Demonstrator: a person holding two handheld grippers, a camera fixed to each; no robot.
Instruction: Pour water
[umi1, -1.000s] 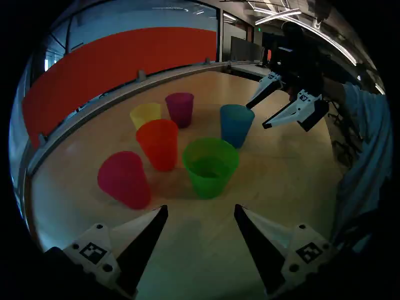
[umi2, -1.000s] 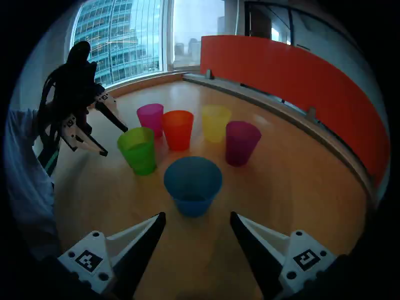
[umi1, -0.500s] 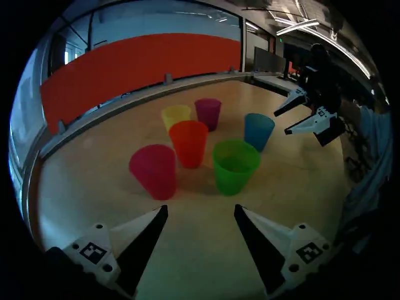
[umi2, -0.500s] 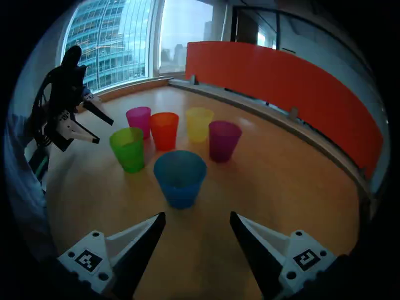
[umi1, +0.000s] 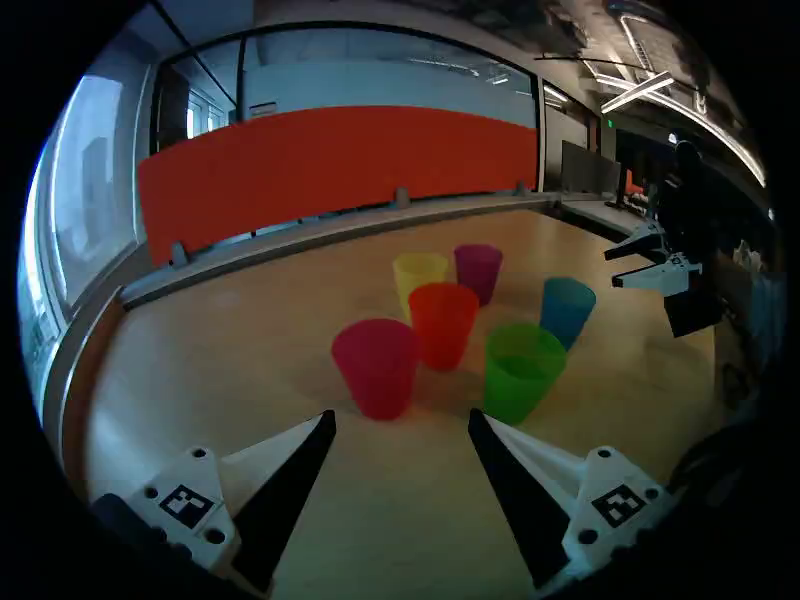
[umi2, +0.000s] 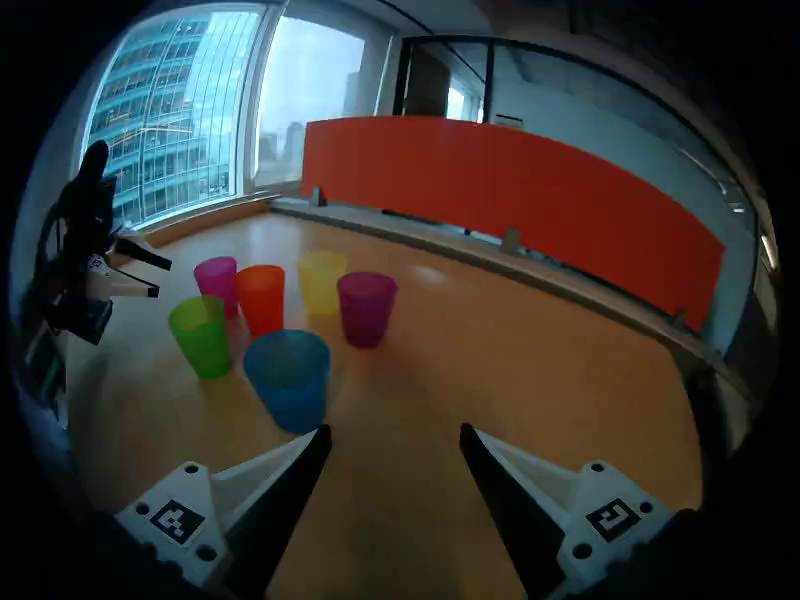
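My left gripper (umi1: 400, 420) and right gripper (umi2: 393, 432) both hang wide open and empty over the pale wooden tabletop (umi1: 230, 330). Ahead stands a cluster of coloured plastic cups (umi1: 441, 322), with the green translucent plastic cup (umi1: 520, 370) before my left and the blue translucent plastic cup (umi2: 289, 378) before my right. They're likely light, thin-walled and slippery, so I'd pinch gently at mid-wall.

Both grippers have drawn back from the cups and swung outward. The green cup (umi1: 520, 370), a second ago dead ahead of the left gripper (umi1: 400, 413), now sits farther off and to the right, with the pink cup (umi1: 377, 365) nearer the middle. The blue cup (umi2: 288, 378) has slid left of the right gripper (umi2: 394, 428) and looks smaller. Each gripper sees the other farther away.
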